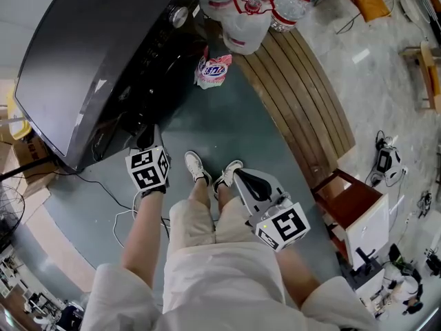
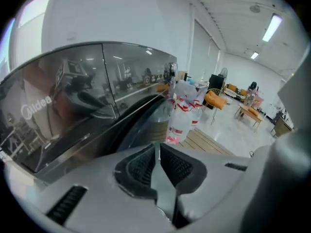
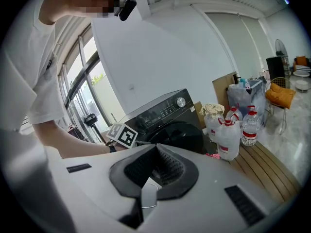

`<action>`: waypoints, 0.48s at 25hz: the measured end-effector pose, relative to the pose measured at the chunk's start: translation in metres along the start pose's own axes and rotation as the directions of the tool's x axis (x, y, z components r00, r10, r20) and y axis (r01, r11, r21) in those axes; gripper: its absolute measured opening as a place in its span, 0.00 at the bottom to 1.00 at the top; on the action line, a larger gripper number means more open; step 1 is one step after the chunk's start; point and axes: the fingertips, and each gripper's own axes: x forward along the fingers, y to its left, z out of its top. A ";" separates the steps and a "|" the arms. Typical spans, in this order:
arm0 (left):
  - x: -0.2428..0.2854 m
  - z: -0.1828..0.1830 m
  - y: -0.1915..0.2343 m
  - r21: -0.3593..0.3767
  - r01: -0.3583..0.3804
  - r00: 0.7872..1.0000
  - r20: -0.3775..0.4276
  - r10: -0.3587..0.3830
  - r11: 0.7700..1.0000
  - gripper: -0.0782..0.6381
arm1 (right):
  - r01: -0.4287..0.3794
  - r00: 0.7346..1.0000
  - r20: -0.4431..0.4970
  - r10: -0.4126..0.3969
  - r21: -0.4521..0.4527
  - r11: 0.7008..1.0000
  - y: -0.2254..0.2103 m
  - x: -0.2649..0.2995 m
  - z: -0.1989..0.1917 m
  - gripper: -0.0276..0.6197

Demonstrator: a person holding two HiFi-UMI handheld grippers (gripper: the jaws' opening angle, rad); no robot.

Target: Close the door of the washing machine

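The dark grey washing machine [image 1: 89, 54] stands at the upper left; the right gripper view shows its front [image 3: 160, 113] with a knob and the round dark door [image 3: 180, 135]. The door looks to lie against the front; I cannot tell whether it is latched. My left gripper [image 1: 146, 135] is close to the machine's lower front, its jaws shut with nothing between the pads [image 2: 158, 147]. In its view the machine's glossy side [image 2: 73, 106] and the door's curved edge [image 2: 141, 125] fill the left. My right gripper [image 1: 238, 174] hangs back over the floor, shut and empty [image 3: 156, 147].
Large water bottles [image 1: 244, 19] stand on a wooden slatted platform [image 1: 303, 95] right of the machine. A pink packet [image 1: 213, 71] lies by the machine's front. A white cable [image 1: 124, 212] trails on the floor. A red-brown cabinet [image 1: 348, 202] stands at the right. The person's shoes [image 1: 200, 167] are below the grippers.
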 end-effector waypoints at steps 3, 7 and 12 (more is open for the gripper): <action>0.025 -0.018 0.015 -0.048 -0.028 0.998 -0.051 0.026 0.998 0.14 | -0.005 1.000 0.000 0.005 -0.006 1.000 0.002 0.002 -0.001 0.04; 0.047 -0.023 0.022 0.042 -0.011 0.996 -0.085 0.015 0.999 0.12 | 0.000 1.000 -0.008 0.000 -0.018 1.000 0.000 -0.005 -0.003 0.04; 0.052 -0.028 0.025 0.068 0.013 0.996 -0.094 -0.007 0.998 0.12 | 0.028 1.000 -0.007 -0.028 -0.021 0.999 -0.003 -0.013 -0.007 0.04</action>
